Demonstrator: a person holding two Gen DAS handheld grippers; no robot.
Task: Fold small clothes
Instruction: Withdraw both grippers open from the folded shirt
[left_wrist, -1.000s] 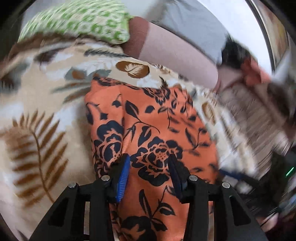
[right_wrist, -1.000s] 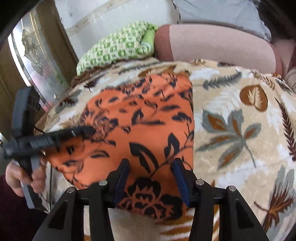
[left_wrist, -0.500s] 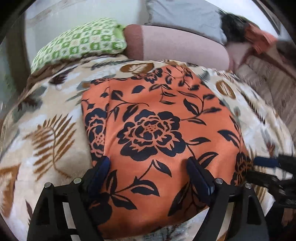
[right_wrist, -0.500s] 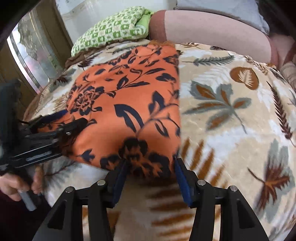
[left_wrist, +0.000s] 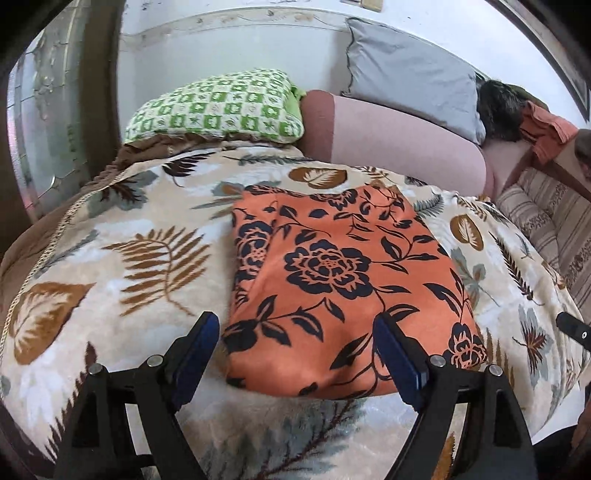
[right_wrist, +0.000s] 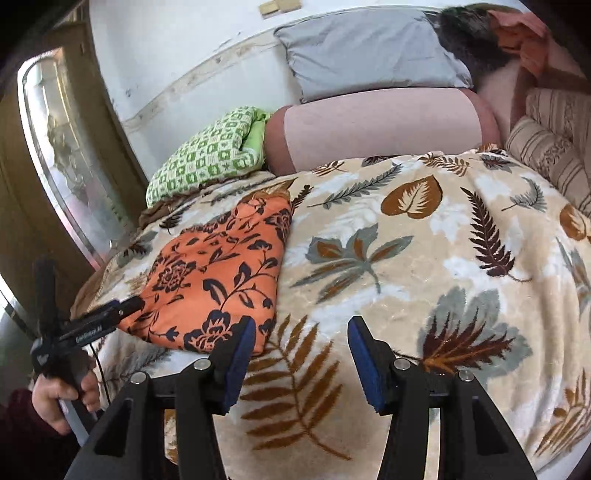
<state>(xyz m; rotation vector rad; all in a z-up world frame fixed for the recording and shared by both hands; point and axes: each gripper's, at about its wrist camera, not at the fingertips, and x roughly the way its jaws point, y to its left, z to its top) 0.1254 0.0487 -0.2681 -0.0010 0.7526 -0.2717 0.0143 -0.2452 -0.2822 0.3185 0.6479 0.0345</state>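
Note:
An orange garment with a black flower print (left_wrist: 332, 280) lies folded into a rectangle on the leaf-patterned blanket (left_wrist: 140, 258). My left gripper (left_wrist: 297, 354) is open and empty, just short of the garment's near edge. In the right wrist view the garment (right_wrist: 218, 273) lies to the left. My right gripper (right_wrist: 301, 354) is open and empty over the blanket (right_wrist: 424, 258), its left finger beside the garment's near right corner. The left gripper (right_wrist: 122, 308) shows there at the garment's near left edge, held by a hand.
A green checkered pillow (left_wrist: 221, 107), a pink bolster (left_wrist: 399, 144) and a grey pillow (left_wrist: 410, 74) lie at the back. A striped cushion (left_wrist: 554, 229) is at the right. A mirrored door (right_wrist: 70, 162) stands to the left.
Both grippers let go of the garment, opened and drew back toward the near edge. The garment now lies flat and folded on the blanket.

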